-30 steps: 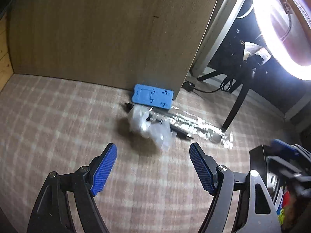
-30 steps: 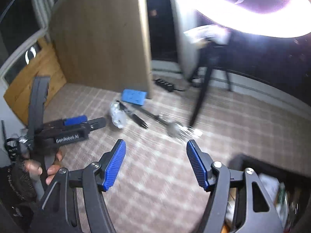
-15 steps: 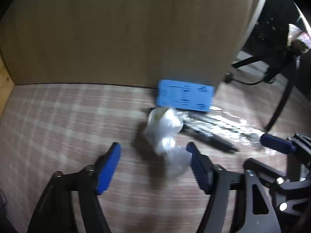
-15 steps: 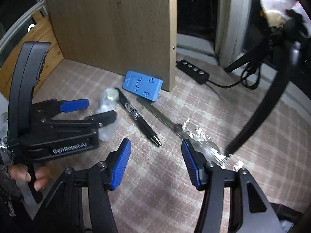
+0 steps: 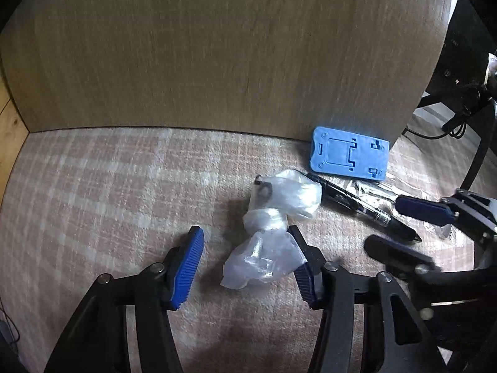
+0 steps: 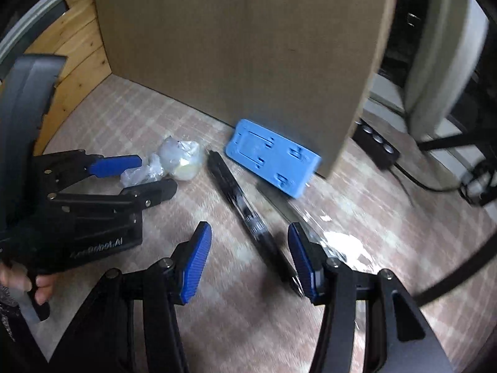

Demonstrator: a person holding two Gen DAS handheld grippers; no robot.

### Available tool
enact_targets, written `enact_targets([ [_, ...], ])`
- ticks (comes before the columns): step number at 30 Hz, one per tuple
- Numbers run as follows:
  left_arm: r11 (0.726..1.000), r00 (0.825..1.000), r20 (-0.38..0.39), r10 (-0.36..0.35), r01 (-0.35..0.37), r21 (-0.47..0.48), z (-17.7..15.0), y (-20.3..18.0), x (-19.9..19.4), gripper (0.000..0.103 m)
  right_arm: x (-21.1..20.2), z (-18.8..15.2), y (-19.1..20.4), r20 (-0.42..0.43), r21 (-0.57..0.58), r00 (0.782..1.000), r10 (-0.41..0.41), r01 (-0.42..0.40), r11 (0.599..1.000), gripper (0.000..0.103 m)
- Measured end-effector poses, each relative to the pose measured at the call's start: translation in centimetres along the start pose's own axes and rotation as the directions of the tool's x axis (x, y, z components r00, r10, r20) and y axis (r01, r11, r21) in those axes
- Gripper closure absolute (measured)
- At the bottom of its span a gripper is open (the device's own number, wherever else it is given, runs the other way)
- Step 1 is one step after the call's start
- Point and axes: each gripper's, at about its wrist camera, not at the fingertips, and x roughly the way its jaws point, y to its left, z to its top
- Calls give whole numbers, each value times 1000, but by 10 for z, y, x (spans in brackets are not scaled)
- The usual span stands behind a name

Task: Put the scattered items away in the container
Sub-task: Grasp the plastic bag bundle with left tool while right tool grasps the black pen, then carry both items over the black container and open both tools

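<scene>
A crumpled clear plastic bag [image 5: 273, 227] lies on the checked mat. My left gripper [image 5: 245, 264] is down around the bag's near end, and its jaws are closing. The bag touches the right pad only; the left pad stands clear of it. A black pen [image 6: 245, 211] lies slanted on the mat, its tip end between the closing jaws of my right gripper [image 6: 248, 264]. Neither pad presses on it. A blue plastic plate [image 5: 349, 157] leans at the foot of the wooden panel. A clear wrapper [image 6: 335, 242] with something shiny inside lies beside the pen. The container is out of view.
An upright wooden panel [image 5: 217, 46] closes off the back of the mat, with a wood wall [image 6: 77, 71] at the left. A black power strip [image 6: 379, 146], cables and tripod legs sit to the right. A person's hand [image 6: 31, 283] holds the left gripper [image 6: 139, 177].
Both grippers have come down and forward onto the items while their jaws narrowed. The bag now sits between the left jaws and the pen between the right jaws.
</scene>
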Motion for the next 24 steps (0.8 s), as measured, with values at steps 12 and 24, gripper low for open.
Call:
enact_targets([
  [12, 1000, 1000, 26, 4, -4, -15, -9, 18, -4, 79, 2, -6, 9, 10, 19, 1000, -2, 2, 1000, 89],
  [24, 1000, 995, 98, -18, 16, 15, -48, 47, -55, 83, -83, -50, -14, 142, 245, 986, 83, -116, 962, 92],
])
